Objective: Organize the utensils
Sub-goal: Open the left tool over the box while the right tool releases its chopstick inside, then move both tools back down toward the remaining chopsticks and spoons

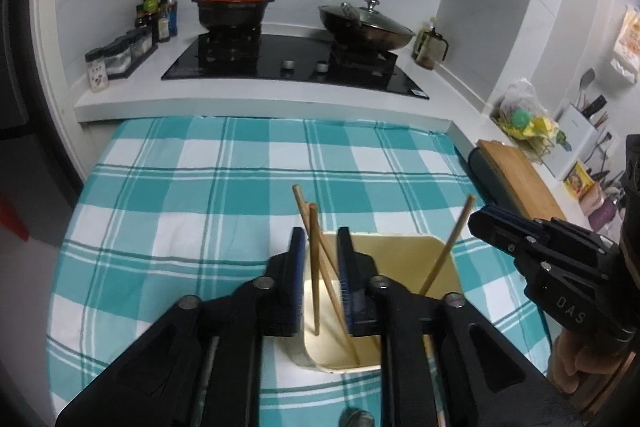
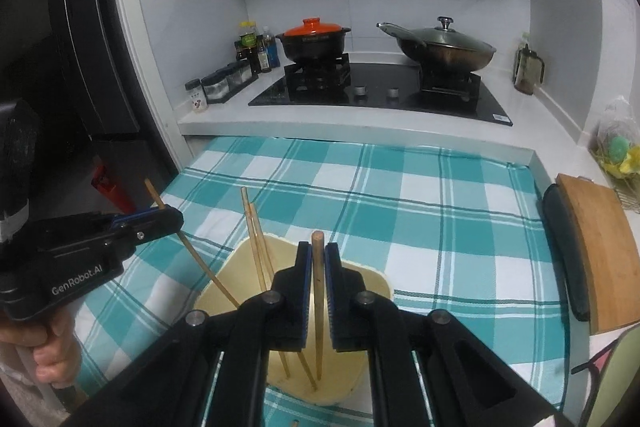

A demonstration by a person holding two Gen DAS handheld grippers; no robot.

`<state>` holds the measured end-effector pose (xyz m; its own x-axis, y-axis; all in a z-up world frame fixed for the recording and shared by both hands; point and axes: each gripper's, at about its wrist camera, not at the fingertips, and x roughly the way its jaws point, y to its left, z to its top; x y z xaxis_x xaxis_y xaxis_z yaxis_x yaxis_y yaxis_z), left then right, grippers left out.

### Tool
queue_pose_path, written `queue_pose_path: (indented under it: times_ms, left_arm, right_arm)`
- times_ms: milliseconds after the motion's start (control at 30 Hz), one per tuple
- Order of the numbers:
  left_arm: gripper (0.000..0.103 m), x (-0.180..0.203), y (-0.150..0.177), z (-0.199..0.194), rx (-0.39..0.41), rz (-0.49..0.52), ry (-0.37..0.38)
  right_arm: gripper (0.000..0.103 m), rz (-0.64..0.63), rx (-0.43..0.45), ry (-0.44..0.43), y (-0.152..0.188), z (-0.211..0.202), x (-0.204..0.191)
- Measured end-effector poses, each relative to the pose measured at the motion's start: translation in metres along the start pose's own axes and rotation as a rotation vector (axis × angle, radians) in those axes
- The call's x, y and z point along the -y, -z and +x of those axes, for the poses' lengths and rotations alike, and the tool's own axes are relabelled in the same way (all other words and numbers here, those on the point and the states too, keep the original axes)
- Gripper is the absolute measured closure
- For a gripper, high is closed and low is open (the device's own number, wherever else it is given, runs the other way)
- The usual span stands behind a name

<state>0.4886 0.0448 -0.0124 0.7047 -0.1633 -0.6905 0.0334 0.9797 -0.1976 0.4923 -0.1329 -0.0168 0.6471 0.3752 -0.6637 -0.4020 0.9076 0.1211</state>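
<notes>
A cream holder (image 1: 404, 255) stands on the teal checked cloth (image 1: 200, 187) and holds several wooden chopsticks. My left gripper (image 1: 322, 239) is above the holder's left rim, its jaws slightly apart with two chopsticks (image 1: 316, 267) between them. In the right wrist view the left gripper (image 2: 160, 219) looks closed against one slanted chopstick (image 2: 200, 263). My right gripper (image 2: 318, 255) has narrow jaws around an upright chopstick (image 2: 318, 291) over the holder (image 2: 360, 279). It also shows in the left wrist view (image 1: 486, 219), beside a leaning chopstick (image 1: 448, 247).
Behind the cloth is a white counter with a black gas hob (image 1: 288, 63), an orange-lidded pot (image 1: 232, 7) and a lidded wok (image 1: 366, 25). Spice jars (image 1: 120, 55) stand at left. A wooden board (image 2: 592, 251) lies at the right edge. A dark fridge (image 2: 88, 27) is at left.
</notes>
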Motion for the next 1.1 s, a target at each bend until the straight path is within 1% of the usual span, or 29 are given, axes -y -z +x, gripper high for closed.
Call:
queue_pose_path:
  times_ms: [33,100,133,167,233,267,333,367,467,600,633,733,800,867,967,1100]
  left_arm:
    - [0.061,-0.002,-0.003,-0.005,0.009,-0.009,-0.006]
    - [0.052,-0.008,-0.006,-0.029,0.052,-0.014,0.0]
    - [0.047,-0.01,-0.008,-0.041,0.069,-0.008,0.001]
    - [0.045,-0.012,-0.009,-0.055,0.088,0.001,-0.005]
    - [0.037,-0.017,-0.007,-0.088,0.122,0.018,-0.017]
    - [0.035,-0.019,-0.004,-0.104,0.136,0.029,-0.016]
    - [0.028,-0.023,0.006,-0.137,0.16,0.059,-0.013]
    - [0.027,-0.024,0.013,-0.151,0.166,0.075,-0.014]
    - [0.023,-0.021,0.042,-0.188,0.172,0.149,-0.018]
    - [0.014,-0.012,0.097,-0.224,0.17,0.243,-0.028]
    - [0.013,-0.009,0.11,-0.228,0.167,0.256,-0.027]
    - [0.011,-0.003,0.152,-0.234,0.158,0.27,-0.032]
    - [0.01,0.001,0.18,-0.23,0.148,0.262,-0.049]
    - [0.01,0.004,0.203,-0.221,0.12,0.242,-0.054]
    - [0.01,0.011,0.234,-0.206,0.078,0.203,-0.038]
    - [0.01,0.021,0.271,-0.185,0.038,0.193,-0.059]
  right_arm:
    - [0.079,0.007,0.007,0.005,-0.002,0.001,-0.001]
    - [0.07,0.037,0.058,0.004,-0.008,-0.011,0.0]
    - [0.07,0.055,0.091,-0.005,-0.011,-0.023,0.0]
    - [0.07,0.063,0.117,-0.014,-0.014,-0.034,0.0]
    - [0.07,0.055,0.177,-0.027,-0.016,-0.066,-0.003]
    - [0.069,0.046,0.199,-0.025,-0.017,-0.079,-0.004]
    - [0.064,0.026,0.241,-0.023,-0.012,-0.111,-0.007]
    - [0.064,0.016,0.252,-0.023,-0.009,-0.123,-0.007]
    - [0.064,-0.027,0.277,-0.004,0.01,-0.163,-0.01]
    - [0.064,-0.082,0.285,0.05,0.048,-0.21,-0.014]
    - [0.064,-0.089,0.287,0.059,0.058,-0.221,-0.014]
    - [0.064,-0.102,0.301,0.092,0.088,-0.249,-0.017]
    - [0.064,-0.115,0.313,0.122,0.109,-0.264,-0.02]
    - [0.064,-0.13,0.324,0.164,0.131,-0.274,-0.025]
    - [0.064,-0.129,0.331,0.209,0.164,-0.28,-0.032]
    - [0.064,-0.063,0.319,0.234,0.214,-0.273,-0.036]
